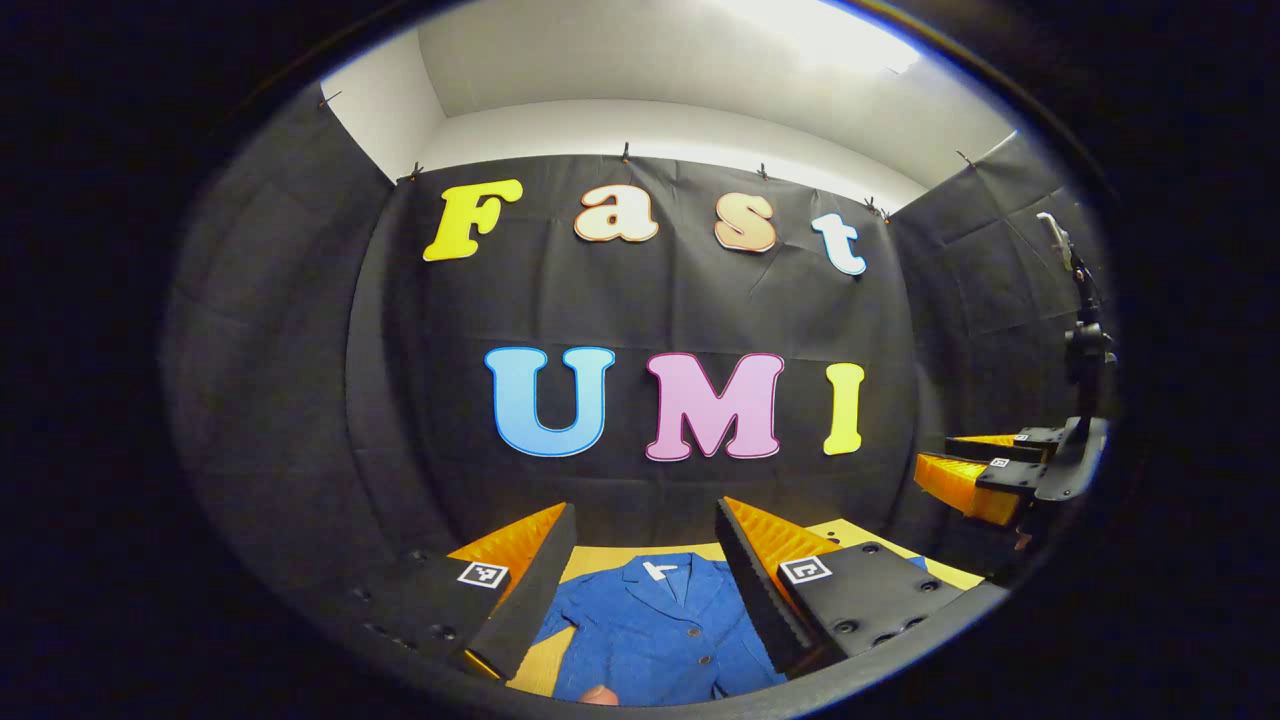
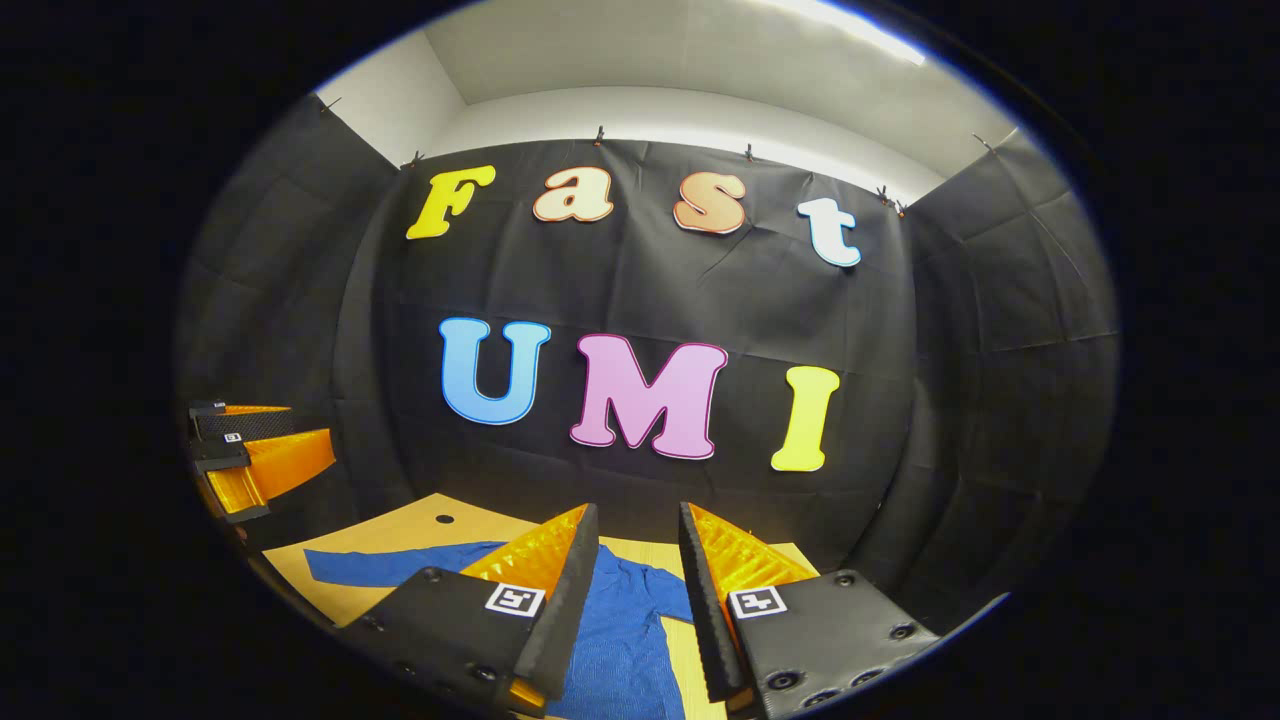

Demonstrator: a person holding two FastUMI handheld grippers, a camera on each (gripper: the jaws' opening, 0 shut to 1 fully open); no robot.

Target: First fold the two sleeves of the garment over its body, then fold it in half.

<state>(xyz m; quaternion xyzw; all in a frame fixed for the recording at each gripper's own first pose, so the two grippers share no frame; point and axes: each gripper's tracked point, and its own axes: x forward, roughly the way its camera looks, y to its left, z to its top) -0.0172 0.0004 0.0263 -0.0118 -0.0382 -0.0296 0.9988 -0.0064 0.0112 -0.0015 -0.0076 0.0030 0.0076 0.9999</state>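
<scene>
Your left gripper hangs above the bench with its fingers spread wide and nothing between them. Through that gap you look down on the jacket, which lies flat on the bench with its collar toward the far edge, near the booth wall, and its buttoned front facing up. A fingertip shows at the bottom edge of the left gripper view, just over the jacket's near part. Off to the right in that view your right gripper floats well above the bench, apart from the jacket, with a stand on the cloth wall behind it. Your right gripper is also spread, holding nothing, raised over the bench. Between and below its fingers lies the jacket, and one sleeve stretches out flat toward the bench's left edge in the right gripper view, not folded over the body. A small dark hole marks the bench top beyond that sleeve. At the left of that view your left gripper hovers high, its fingers apart, clear of the cloth.
</scene>
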